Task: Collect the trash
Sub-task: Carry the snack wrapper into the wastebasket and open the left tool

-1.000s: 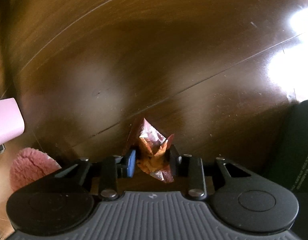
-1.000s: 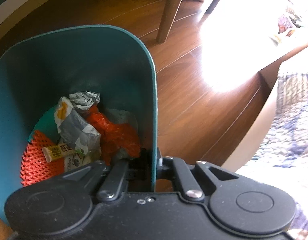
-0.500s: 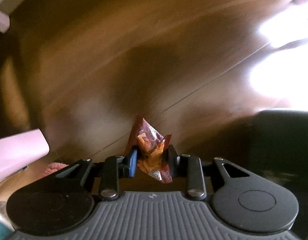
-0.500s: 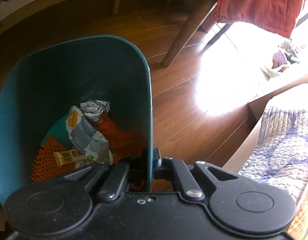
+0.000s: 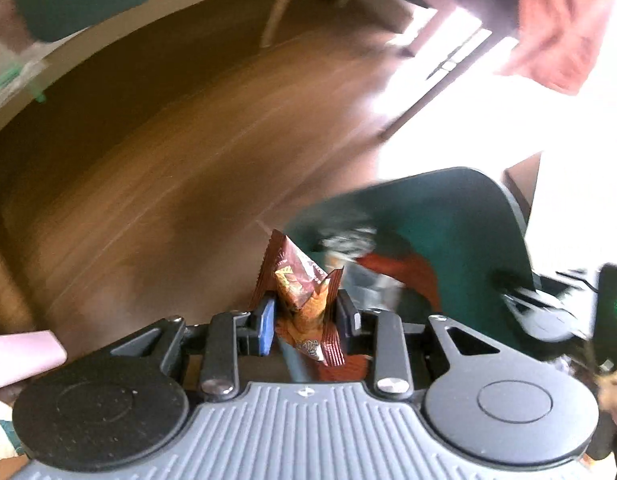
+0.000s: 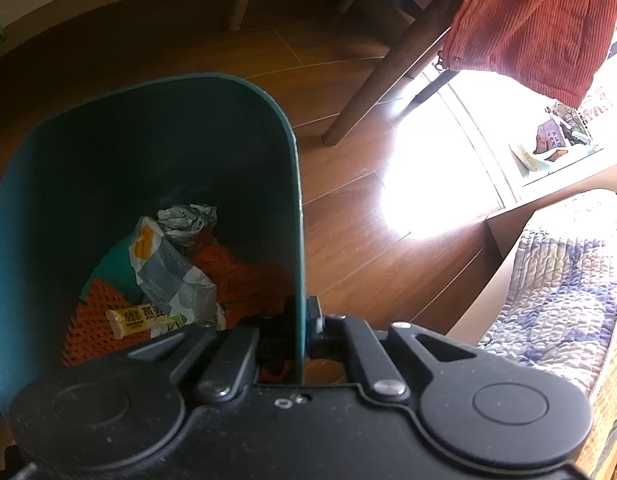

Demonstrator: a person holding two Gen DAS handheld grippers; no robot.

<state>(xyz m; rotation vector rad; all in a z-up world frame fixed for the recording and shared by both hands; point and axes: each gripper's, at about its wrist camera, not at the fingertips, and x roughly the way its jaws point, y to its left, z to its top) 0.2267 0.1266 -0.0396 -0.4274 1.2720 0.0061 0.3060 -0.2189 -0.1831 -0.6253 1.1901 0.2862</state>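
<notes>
Left gripper (image 5: 306, 316) is clamped on the crumpled snack wrapper (image 5: 298, 284); a second ago it only saw bare floor, now the teal bin (image 5: 460, 216) has swung in at right; right gripper (image 6: 298, 322) pinches the bin's wall (image 6: 294, 200); drop looks close.

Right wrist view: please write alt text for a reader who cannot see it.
The right gripper is clamped on the wall of a teal bin above a wooden floor. Inside lie a crumpled paper, a wrapper and orange netting.
</notes>
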